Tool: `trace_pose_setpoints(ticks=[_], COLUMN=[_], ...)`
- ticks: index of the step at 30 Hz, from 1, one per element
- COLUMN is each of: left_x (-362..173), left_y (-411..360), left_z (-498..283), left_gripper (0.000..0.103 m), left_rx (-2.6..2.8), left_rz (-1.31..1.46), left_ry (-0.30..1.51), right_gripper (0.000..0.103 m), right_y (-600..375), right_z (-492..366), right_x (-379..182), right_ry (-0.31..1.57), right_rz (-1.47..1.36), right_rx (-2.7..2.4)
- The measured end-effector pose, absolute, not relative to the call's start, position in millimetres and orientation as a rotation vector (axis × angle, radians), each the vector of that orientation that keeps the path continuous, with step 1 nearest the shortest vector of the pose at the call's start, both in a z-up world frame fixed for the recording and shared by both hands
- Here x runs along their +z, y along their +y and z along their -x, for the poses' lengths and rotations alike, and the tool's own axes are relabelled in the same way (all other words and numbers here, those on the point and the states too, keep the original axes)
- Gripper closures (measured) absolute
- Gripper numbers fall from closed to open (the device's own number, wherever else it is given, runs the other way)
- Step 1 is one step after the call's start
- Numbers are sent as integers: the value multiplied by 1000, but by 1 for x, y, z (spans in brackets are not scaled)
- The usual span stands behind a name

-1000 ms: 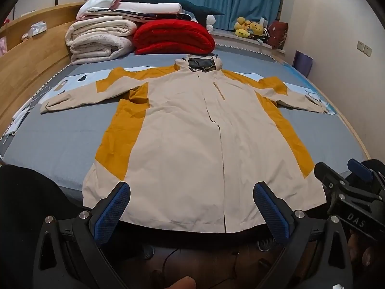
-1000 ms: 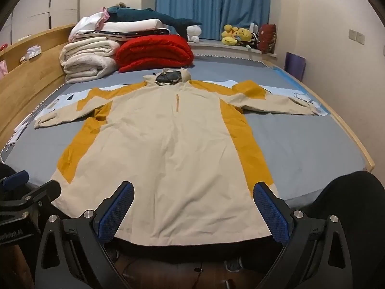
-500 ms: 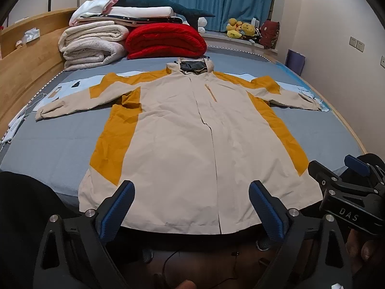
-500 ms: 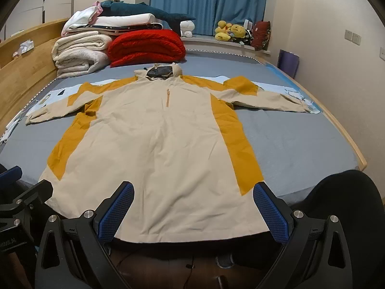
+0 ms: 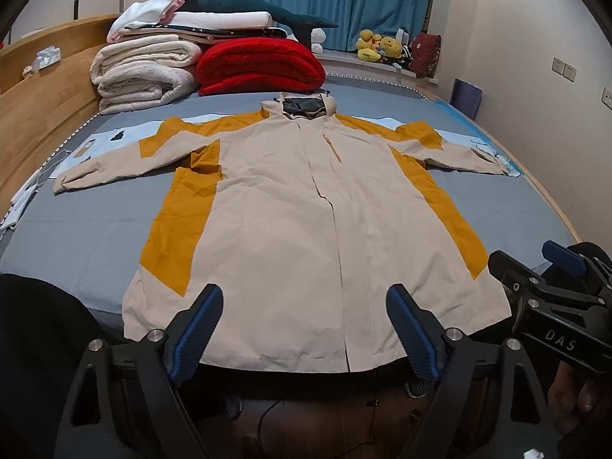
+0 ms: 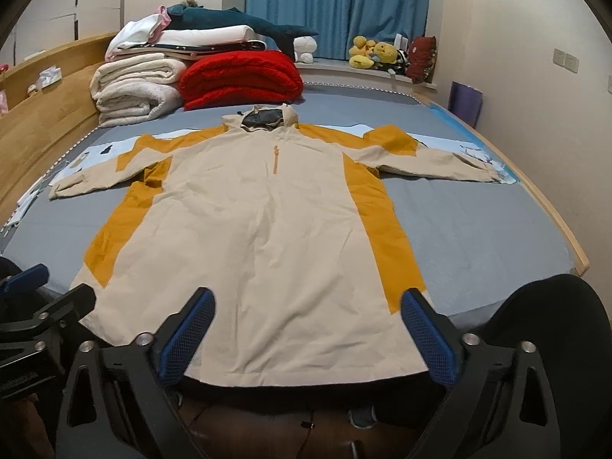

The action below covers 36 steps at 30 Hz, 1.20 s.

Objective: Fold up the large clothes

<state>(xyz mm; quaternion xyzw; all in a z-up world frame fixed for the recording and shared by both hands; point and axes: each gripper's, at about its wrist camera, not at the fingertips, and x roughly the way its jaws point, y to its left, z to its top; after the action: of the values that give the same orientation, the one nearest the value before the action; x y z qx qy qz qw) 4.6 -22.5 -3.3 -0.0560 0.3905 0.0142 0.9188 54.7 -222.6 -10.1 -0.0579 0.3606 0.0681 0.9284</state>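
A long beige and mustard hooded jacket (image 5: 298,229) (image 6: 252,237) lies flat, front up, on the grey bed (image 5: 76,237) (image 6: 489,237), sleeves spread to both sides, hem at the near edge. My left gripper (image 5: 304,300) hovers above the hem left of the zip; its jaws are closing with nothing between them. My right gripper (image 6: 306,304) hangs over the hem's right half, open and empty. The right gripper's body (image 5: 554,298) shows at the right edge of the left wrist view. The left gripper's body (image 6: 34,306) shows at the left edge of the right wrist view.
Folded white blankets (image 5: 145,72) and a red quilt (image 5: 260,65) are stacked at the head of the bed, with a dark plush shark (image 5: 248,4) on top. Plush toys (image 5: 378,48) sit on the window ledge. A wooden headboard (image 5: 34,114) runs along the left. Dark-clad knees (image 6: 550,329) flank the grippers.
The left gripper's fingers have come a little closer together. Both views have shifted slightly; the jacket lies as before.
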Motion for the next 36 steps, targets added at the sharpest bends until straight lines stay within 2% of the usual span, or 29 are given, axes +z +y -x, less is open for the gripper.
trace_pose_setpoints(ticks=[8,12,24,29,36], left_x=[-1,-1,-3,-4,-3], left_y=[-21,-22,-18,-20,-20], left_z=[-6,-6,-7,-6,-7], left_gripper=[32,33,36,42,42], left_rx=[15,17,5,-1,5], left_rz=[130,139,133,123,118], left_ry=[802,803,809,808,801], right_gripper=[19,22,23,30,39], right_y=[-213,-207,-205,-208,-209], right_z=[-55,-53,-51,-50,-50], right_x=[-14,-16,-17,-16,-16], right_ry=[758,755,742,736,739], right_rz=[136,147,140,130,114], right_rx=[178,202,204,211,218])
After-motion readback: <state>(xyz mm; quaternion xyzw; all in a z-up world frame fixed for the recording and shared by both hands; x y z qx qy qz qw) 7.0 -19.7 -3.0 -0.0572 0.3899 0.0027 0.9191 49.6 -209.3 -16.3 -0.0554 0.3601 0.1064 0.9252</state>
